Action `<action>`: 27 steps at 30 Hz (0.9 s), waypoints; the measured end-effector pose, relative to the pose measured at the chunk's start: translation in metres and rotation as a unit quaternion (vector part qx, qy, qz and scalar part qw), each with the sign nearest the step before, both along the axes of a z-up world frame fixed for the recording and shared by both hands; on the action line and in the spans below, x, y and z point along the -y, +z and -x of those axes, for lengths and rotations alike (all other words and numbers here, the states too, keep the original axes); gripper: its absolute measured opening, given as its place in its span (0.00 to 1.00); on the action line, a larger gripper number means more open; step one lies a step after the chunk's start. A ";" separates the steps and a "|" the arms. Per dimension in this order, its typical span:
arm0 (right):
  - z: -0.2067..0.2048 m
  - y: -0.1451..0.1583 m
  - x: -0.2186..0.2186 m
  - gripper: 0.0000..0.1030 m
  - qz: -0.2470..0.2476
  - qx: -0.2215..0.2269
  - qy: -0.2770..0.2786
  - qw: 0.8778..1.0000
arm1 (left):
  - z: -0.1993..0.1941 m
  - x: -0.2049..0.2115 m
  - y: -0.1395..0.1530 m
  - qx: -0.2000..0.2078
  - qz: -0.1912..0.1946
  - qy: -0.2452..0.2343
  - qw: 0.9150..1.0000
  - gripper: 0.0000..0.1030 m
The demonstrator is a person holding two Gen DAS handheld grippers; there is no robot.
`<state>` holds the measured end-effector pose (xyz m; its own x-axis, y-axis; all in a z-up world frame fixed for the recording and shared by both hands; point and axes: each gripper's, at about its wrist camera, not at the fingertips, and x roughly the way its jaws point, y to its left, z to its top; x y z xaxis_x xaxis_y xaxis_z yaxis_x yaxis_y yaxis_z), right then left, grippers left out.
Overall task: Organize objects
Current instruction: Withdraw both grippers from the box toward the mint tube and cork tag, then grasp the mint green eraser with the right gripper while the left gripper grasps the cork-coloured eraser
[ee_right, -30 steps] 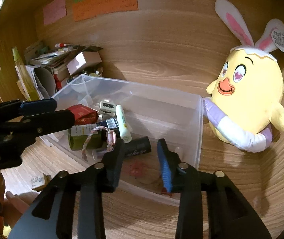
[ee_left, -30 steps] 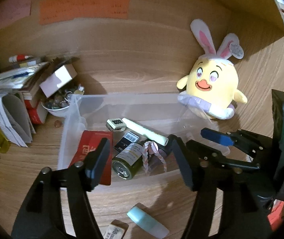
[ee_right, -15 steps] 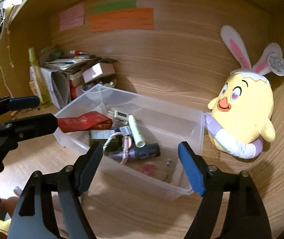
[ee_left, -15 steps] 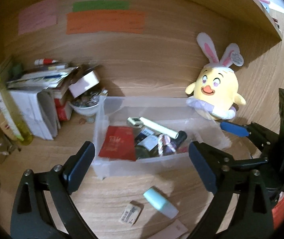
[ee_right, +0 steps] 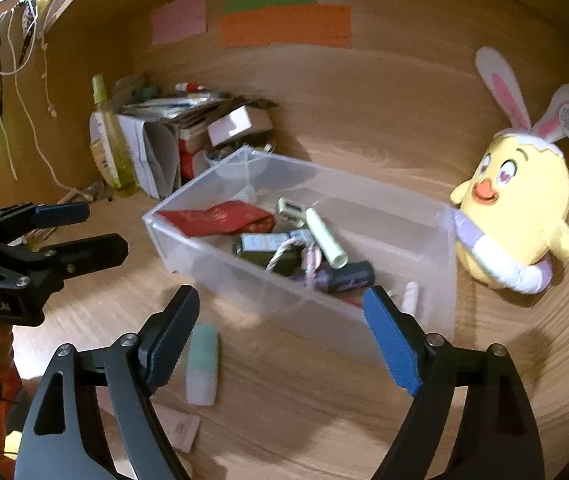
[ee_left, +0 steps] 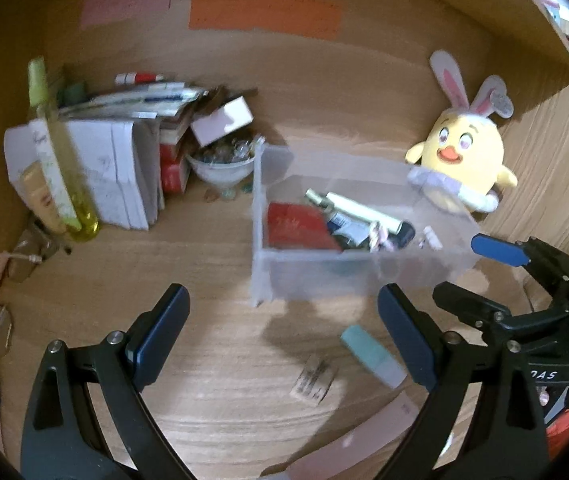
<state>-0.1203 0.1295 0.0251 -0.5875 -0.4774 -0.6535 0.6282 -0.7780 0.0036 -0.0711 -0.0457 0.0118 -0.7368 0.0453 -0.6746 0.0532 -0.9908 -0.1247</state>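
A clear plastic bin (ee_left: pixel 262 216) stands on the wooden desk and holds a red packet (ee_left: pixel 296 226), a pale green tube (ee_left: pixel 364 210), a dark bottle (ee_right: pixel 344 276) and other small items. In front of the bin a mint-green tube (ee_left: pixel 372 354) lies on the desk beside a small label card (ee_left: pixel 312 380). My left gripper (ee_left: pixel 283 300) hovers open and empty short of the bin's near left corner. My right gripper (ee_right: pixel 280 300) is back from the bin's (ee_right: pixel 244 284) near wall, its jaws opening with nothing gripped; the mint tube (ee_right: pixel 203 364) lies by its left finger.
A yellow plush chick (ee_left: pixel 464 160) with rabbit ears leans at the bin's right end. Papers and books (ee_left: pixel 104 160), a bowl of small things (ee_left: pixel 220 164) and a yellow-green bottle (ee_left: pixel 56 168) crowd the back left. A pink paper strip (ee_left: pixel 364 436) lies near the front.
Both grippers have drawn back from the bin, which now looks farther off. Both pairs of jaws have spread wide, the right from nearly shut. More of the desk's left side shows.
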 end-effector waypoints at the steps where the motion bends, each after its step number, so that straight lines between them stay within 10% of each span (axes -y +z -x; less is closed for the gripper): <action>1: -0.002 -0.003 0.002 0.80 -0.002 0.005 0.002 1.000 | -0.001 0.002 -0.004 0.006 0.000 0.002 1.000 0.93; 12: -0.009 -0.047 0.031 0.77 -0.027 0.071 0.048 0.996 | -0.007 0.020 -0.048 0.065 -0.019 0.014 0.998 0.93; 27: -0.010 -0.073 0.053 0.33 -0.080 0.081 0.068 0.991 | -0.006 -0.007 -0.063 0.080 -0.001 -0.047 0.996 0.74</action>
<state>-0.1099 0.0762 -0.0478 -0.4054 -0.4272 -0.8082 0.7284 -0.6851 -0.0032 -0.0652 -0.0392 -0.0513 -0.6125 0.1102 -0.7827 -0.0203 -0.9921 -0.1238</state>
